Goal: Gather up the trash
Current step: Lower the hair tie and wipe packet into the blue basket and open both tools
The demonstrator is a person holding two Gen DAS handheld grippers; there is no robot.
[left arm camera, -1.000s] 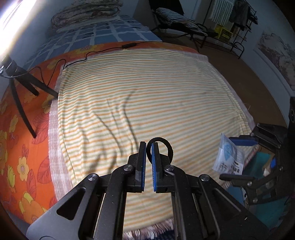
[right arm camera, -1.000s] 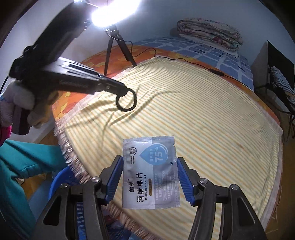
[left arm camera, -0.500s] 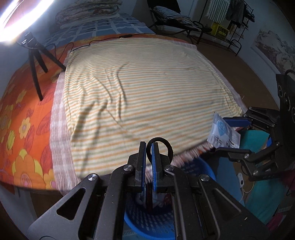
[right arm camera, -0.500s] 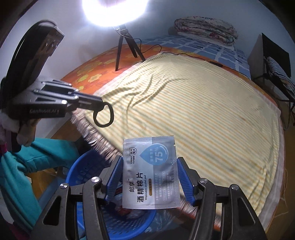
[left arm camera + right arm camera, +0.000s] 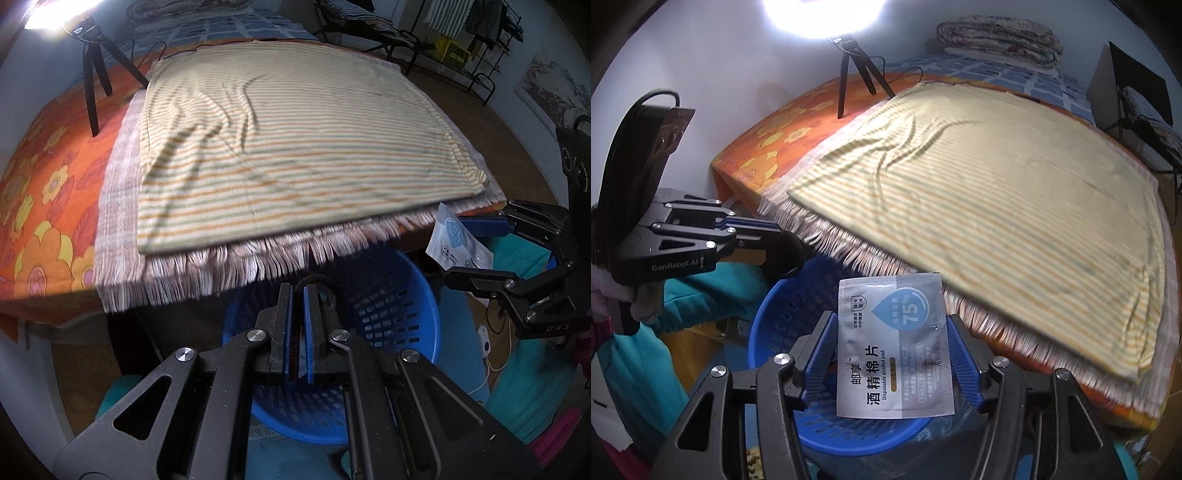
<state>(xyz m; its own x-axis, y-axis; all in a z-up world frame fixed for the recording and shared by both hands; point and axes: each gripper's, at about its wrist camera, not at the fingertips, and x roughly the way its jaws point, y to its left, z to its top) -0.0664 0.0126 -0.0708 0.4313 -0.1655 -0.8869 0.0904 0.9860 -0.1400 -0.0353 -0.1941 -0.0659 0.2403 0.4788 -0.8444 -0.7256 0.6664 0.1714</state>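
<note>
A striped blanket (image 5: 295,147) covers the bed, its fringe hanging above a blue perforated basket (image 5: 399,295) on the floor. Only the left wrist view shows a clothes rack (image 5: 480,37); only the right shows the sachet's print. The right gripper (image 5: 892,354) pinches an alcohol-pad sachet (image 5: 892,343) over the basket. The left gripper (image 5: 298,325), fingers pressed together, nips a black hair tie (image 5: 319,280) above the basket.

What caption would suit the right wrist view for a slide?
Right gripper holds an alcohol pad packet above the blue basket; left gripper carries a black ring.
</note>
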